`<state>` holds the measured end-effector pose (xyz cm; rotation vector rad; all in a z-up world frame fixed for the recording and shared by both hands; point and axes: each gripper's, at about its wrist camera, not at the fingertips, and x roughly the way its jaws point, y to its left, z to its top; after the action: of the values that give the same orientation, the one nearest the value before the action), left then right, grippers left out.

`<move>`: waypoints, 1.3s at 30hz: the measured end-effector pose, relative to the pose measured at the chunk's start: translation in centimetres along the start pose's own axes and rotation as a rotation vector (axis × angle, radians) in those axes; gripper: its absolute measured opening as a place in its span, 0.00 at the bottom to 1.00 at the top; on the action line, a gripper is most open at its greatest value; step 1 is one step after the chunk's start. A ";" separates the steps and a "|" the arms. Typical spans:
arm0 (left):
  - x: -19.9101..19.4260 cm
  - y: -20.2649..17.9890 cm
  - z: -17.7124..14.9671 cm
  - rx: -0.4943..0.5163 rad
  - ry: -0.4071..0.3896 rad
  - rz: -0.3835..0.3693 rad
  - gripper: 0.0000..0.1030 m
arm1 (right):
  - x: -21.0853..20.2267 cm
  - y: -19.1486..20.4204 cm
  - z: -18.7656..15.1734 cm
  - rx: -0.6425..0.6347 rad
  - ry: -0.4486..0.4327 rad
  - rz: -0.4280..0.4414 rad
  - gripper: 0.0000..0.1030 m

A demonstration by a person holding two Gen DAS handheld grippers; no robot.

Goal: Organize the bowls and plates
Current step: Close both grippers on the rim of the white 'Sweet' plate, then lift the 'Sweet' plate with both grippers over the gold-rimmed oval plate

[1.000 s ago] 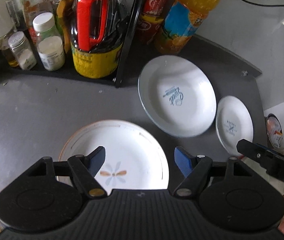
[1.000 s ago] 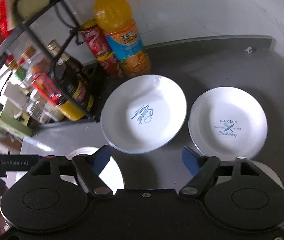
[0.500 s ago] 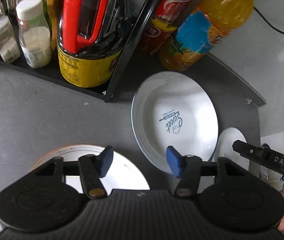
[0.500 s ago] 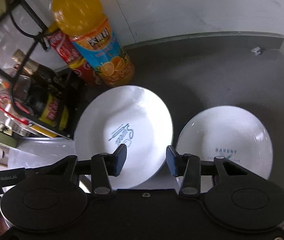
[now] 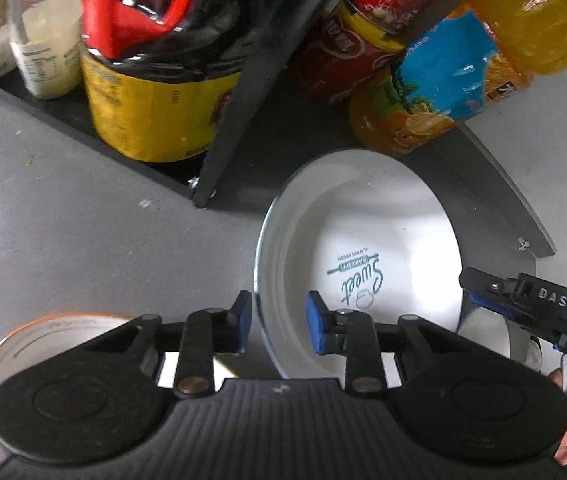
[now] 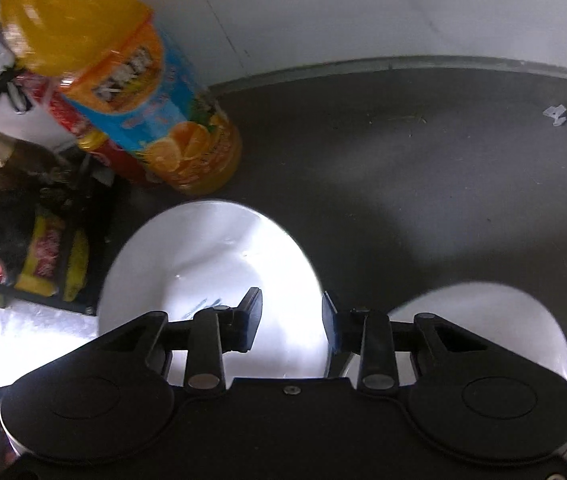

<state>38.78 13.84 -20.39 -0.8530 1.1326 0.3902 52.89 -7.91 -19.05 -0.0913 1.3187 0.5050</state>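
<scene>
on the dark counter (image 6: 423, 168), just in front of the orange drink bottle (image 5: 459, 68), sits the white bowl (image 5: 363, 256) printed "sweet". the left gripper (image 5: 277, 322) is spread, its two blue pads either side of the bowl's left rim, one outside and one inside. the right gripper (image 6: 289, 318) is likewise spread astride the bowl's right rim. a smaller white plate (image 6: 495, 316) lies just right; an orange-rimmed plate (image 5: 43, 330) lies left. a condiment rack (image 5: 219, 92) stands behind.

My left gripper (image 5: 277, 322) shows matt black plastic and blue rubbery-looking pads (image 5: 315, 322). The Sweet bowl (image 5: 363, 240) gleams glossy white, ceramic by its look. The countertop (image 5: 83, 220) is dull, faintly speckled grey. The orange bottle (image 6: 143, 92) is shiny plastic.
</scene>
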 end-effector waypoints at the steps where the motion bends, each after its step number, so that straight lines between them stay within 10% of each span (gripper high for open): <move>1: 0.4 -0.1 0.1 -0.003 0.003 0.010 0.25 | 0.4 -0.1 0.3 -0.006 0.003 0.001 0.30; 11: 2.5 0.9 0.2 -0.079 -0.003 0.019 0.09 | 3.2 -0.8 1.2 -0.053 0.071 -0.019 0.22; 39: 0.8 1.0 0.0 -0.131 -0.032 -0.001 0.08 | 0.7 -0.9 1.2 -0.113 0.056 0.019 0.12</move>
<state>38.43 14.36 -21.50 -0.9593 1.0861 0.4796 54.48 -8.07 -19.61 -0.1877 1.3463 0.5963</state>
